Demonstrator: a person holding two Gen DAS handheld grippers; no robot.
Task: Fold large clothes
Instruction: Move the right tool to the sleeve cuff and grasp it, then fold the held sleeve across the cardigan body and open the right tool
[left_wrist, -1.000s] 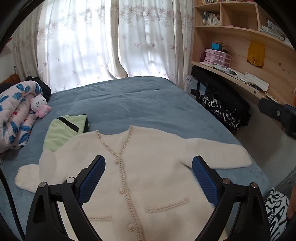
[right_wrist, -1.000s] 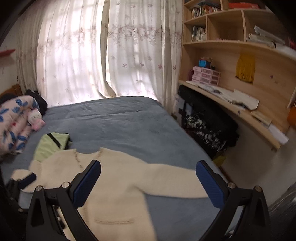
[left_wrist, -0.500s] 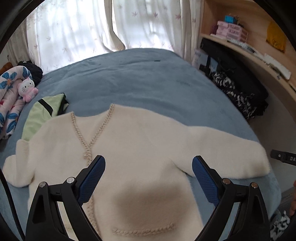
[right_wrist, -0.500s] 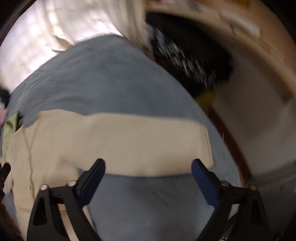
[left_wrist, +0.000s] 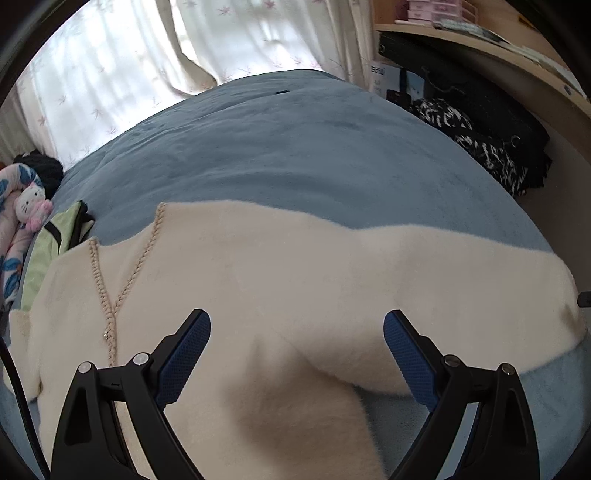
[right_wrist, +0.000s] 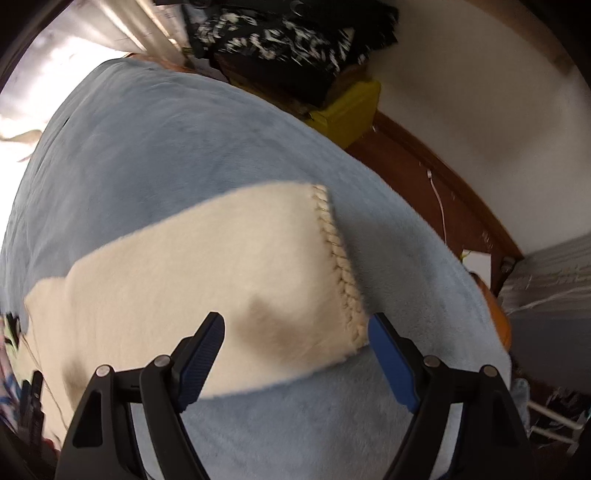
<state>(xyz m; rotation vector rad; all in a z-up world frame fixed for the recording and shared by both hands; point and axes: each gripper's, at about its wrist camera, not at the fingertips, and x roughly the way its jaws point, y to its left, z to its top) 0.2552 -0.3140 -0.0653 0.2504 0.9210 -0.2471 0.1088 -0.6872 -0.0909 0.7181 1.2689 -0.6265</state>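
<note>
A cream knitted cardigan (left_wrist: 288, 280) lies flat, front up, on the blue bed cover (left_wrist: 295, 147). My left gripper (left_wrist: 297, 325) is open and empty, close above the cardigan's right shoulder and armpit. My right gripper (right_wrist: 295, 325) is open and empty, low over the end of the right sleeve (right_wrist: 229, 273), its fingers either side of the braided cuff (right_wrist: 338, 254). The cardigan's lower part is hidden below both views.
A light green folded garment (left_wrist: 55, 240) lies by the cardigan's left shoulder, with a plush toy (left_wrist: 31, 206) and floral quilt beyond. A yellow box (right_wrist: 347, 107), dark clothes (right_wrist: 295, 40) and the wooden floor sit past the bed's right edge. Curtains (left_wrist: 147, 55) hang behind.
Both grippers have dropped closer to the cardigan. The left moved towards the right shoulder; the right swung down over the right sleeve's cuff. Both stayed open.
</note>
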